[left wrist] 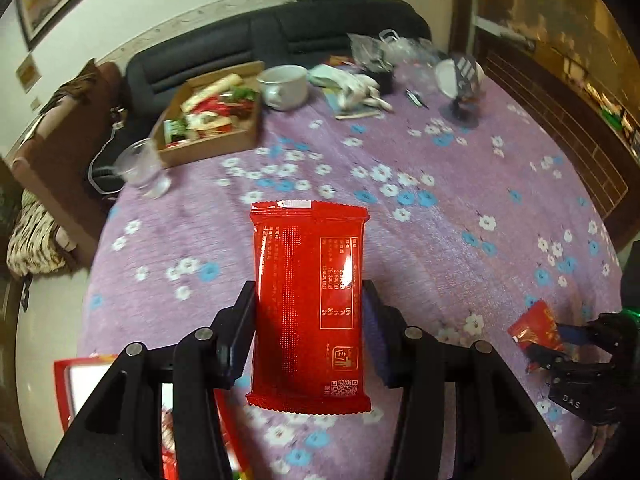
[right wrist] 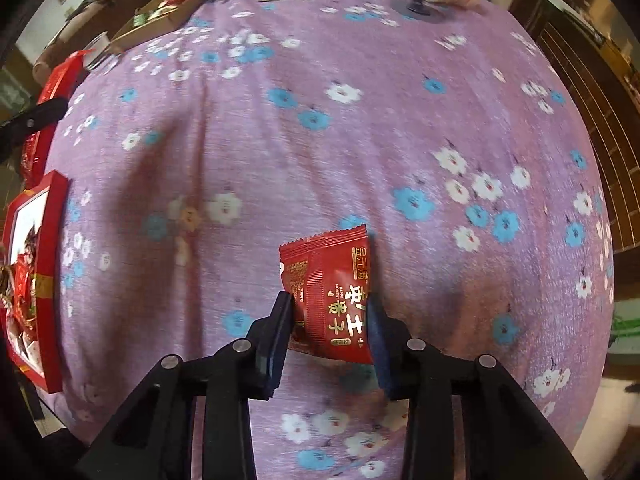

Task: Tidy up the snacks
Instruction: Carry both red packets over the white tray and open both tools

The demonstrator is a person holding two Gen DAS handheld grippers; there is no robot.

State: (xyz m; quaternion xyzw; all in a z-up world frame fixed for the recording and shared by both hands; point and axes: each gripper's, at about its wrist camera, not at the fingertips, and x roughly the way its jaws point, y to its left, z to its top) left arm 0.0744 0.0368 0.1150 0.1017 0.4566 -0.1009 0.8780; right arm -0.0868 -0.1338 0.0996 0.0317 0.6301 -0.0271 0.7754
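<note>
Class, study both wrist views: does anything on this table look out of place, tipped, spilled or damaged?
Nothing looks spilled or damaged. Each gripper is shut on a red packet: the left gripper on the long red snack packet, the right gripper on the small red snack packet. The clear cup stands upright beside the cardboard snack box.

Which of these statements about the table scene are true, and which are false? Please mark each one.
1. The left hand-held gripper holds a red snack packet. True.
2. The right hand-held gripper is empty. False: it grips a small red packet with gold lettering.
3. The cardboard box at the far left of the table contains snacks. True.
4. The tablecloth is plain green. False: it is purple with white and blue flowers.
5. A white bowl stands beside the cardboard box. True.
</note>
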